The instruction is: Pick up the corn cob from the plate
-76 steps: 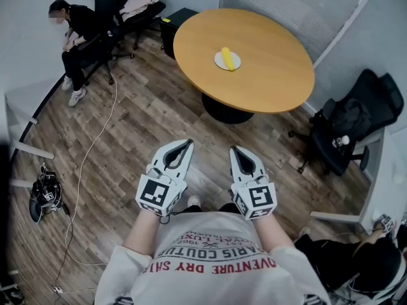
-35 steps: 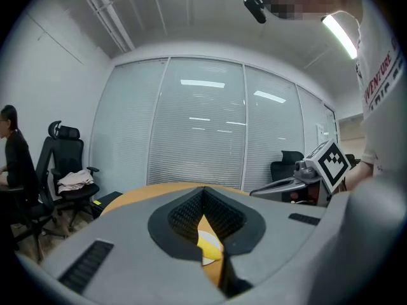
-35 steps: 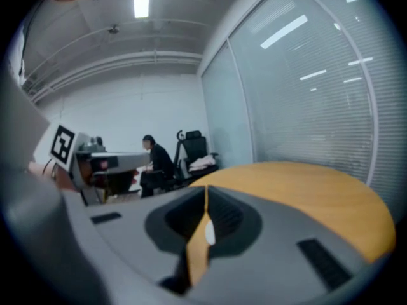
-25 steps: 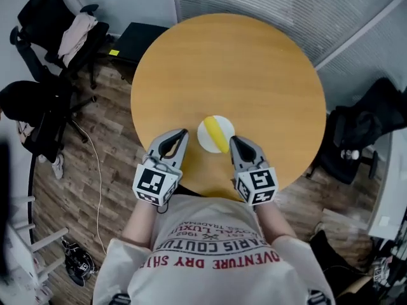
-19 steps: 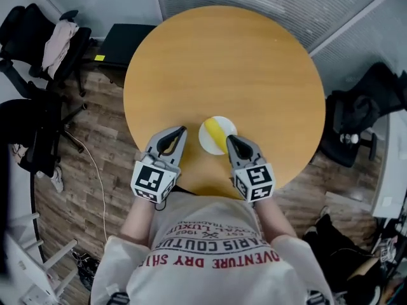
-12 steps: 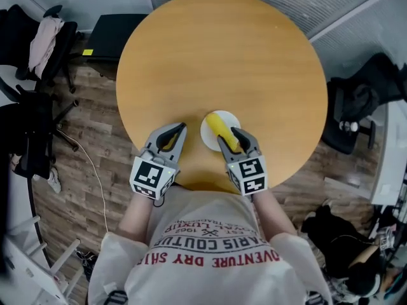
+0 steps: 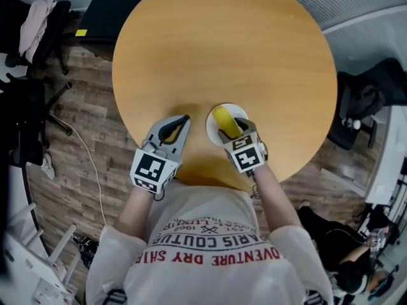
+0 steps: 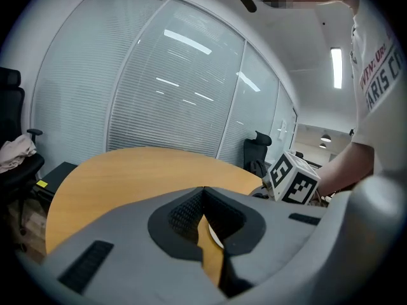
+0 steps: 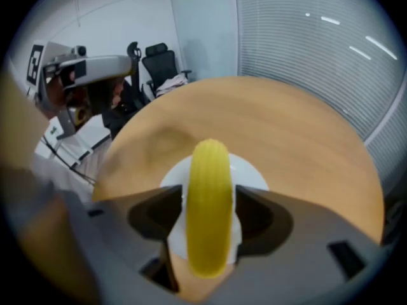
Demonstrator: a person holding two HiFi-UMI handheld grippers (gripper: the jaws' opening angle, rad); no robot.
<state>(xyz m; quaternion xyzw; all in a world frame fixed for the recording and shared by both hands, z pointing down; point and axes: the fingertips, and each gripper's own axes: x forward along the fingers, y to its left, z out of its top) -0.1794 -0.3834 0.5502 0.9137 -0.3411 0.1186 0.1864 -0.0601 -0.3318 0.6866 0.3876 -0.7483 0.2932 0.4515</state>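
1. Head view: a round wooden table [image 7: 254,49] fills the upper part of the view. A white plate [image 7: 240,112] sits close to its near edge, right of centre. The yellow corn cob [image 7: 223,119] lies on the plate, with the right gripper [image 7: 236,134] over its near end. The left gripper [image 7: 179,122] rests just inside the near edge, left of the plate and apart from it.
2. Left gripper view: the left gripper [image 8: 203,190] has its jaws pressed together, tips touching, with nothing between them. Only the tabletop [image 8: 121,170] and a sliver of plate [image 8: 213,236] show beyond.
3. Right gripper view: the right gripper [image 9: 210,199] pinches the corn cob [image 9: 208,196], one jaw tight against each side. The cob still lies on the plate [image 9: 251,170].
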